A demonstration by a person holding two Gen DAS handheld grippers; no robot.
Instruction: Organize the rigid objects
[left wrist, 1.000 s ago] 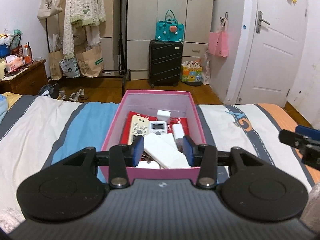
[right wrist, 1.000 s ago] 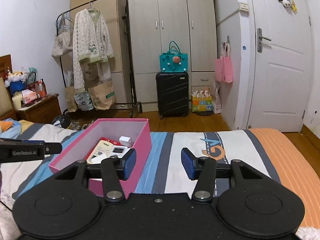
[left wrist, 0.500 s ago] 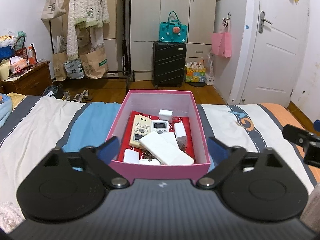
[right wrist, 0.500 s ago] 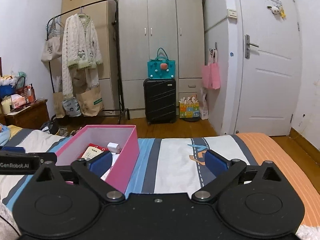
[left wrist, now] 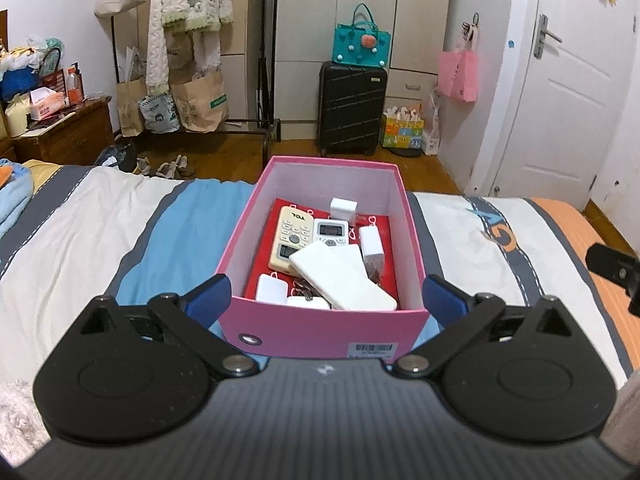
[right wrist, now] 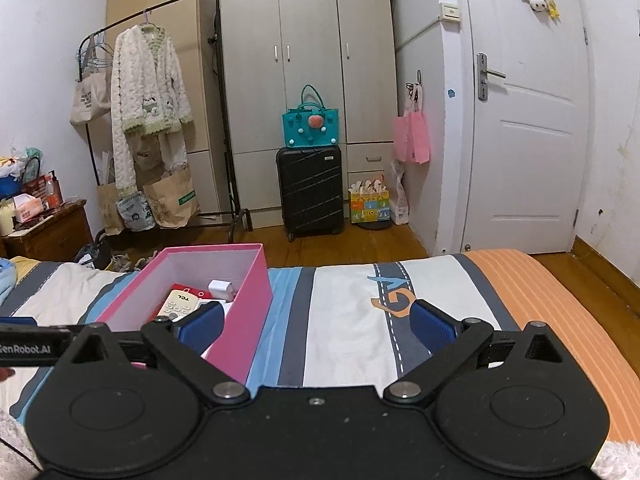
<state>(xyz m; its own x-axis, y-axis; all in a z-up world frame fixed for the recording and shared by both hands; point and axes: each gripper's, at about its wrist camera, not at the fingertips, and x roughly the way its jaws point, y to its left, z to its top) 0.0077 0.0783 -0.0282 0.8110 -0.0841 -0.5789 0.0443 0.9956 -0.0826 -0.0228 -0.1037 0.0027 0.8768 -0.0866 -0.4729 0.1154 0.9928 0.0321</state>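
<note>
A pink box stands on the striped bed and shows in the right wrist view too. Inside lie a cream TCL remote, a small white remote, a white power bank, white chargers and other small white items on a red liner. My left gripper is open and empty, its fingers spread just before the box's near wall. My right gripper is open and empty over the bed, right of the box.
The striped bedspread spreads around the box. Beyond the bed's far edge are a wood floor, a black suitcase, a clothes rack, a wardrobe and a white door. A wooden nightstand stands at the left.
Both grippers opened from nearly shut to wide open. Both drew back and up from the box, so its front wall and label now show in the left wrist view.
</note>
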